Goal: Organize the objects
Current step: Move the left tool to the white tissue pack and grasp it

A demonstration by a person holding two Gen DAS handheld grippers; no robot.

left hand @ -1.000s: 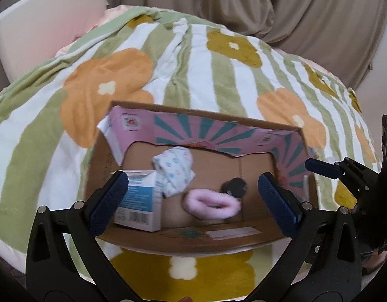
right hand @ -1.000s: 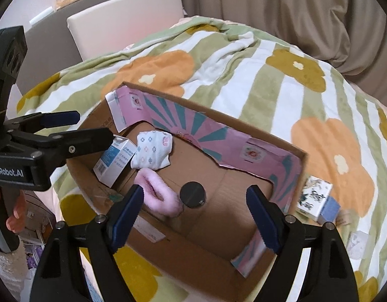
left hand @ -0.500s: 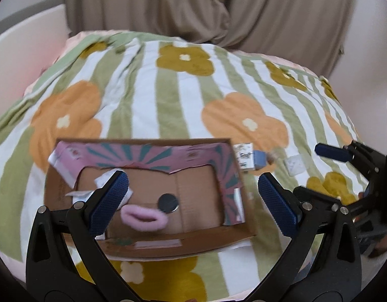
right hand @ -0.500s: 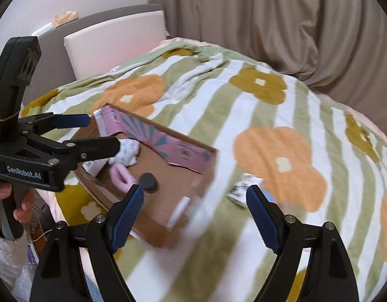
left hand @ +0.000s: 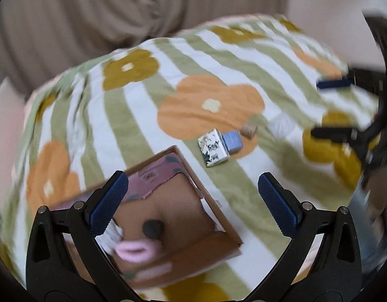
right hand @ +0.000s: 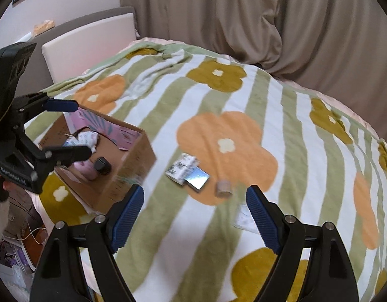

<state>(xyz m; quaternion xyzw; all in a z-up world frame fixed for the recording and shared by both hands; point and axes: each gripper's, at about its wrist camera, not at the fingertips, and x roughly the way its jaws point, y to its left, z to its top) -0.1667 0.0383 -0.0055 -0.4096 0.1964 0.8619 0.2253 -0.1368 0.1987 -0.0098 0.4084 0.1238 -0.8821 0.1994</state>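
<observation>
Left gripper [left hand: 193,201] – fingers spread wide apart, holding nothing. The cardboard box [left hand: 208,251] sits on the bed under and between them, nearer the left finger [left hand: 109,201]. Inside it: a black round cap [left hand: 153,227], a pink fuzzy ring [left hand: 135,250] just nearer the camera than the cap, and a white patterned cloth [left hand: 111,236] partly hidden behind the left finger.

Right gripper [right hand: 194,216] – fingers likewise wide apart, empty. Ahead of and between them, on the flowered blanket [right hand: 243,95], lies a small printed carton [right hand: 182,168] touching a blue-grey flat box [right hand: 197,178]; a small tan cylinder [right hand: 223,188] lies just beyond the right finger [right hand: 262,220] side. A whitish packet [right hand: 245,217] shows partly behind that finger; too blurred to identify.
</observation>
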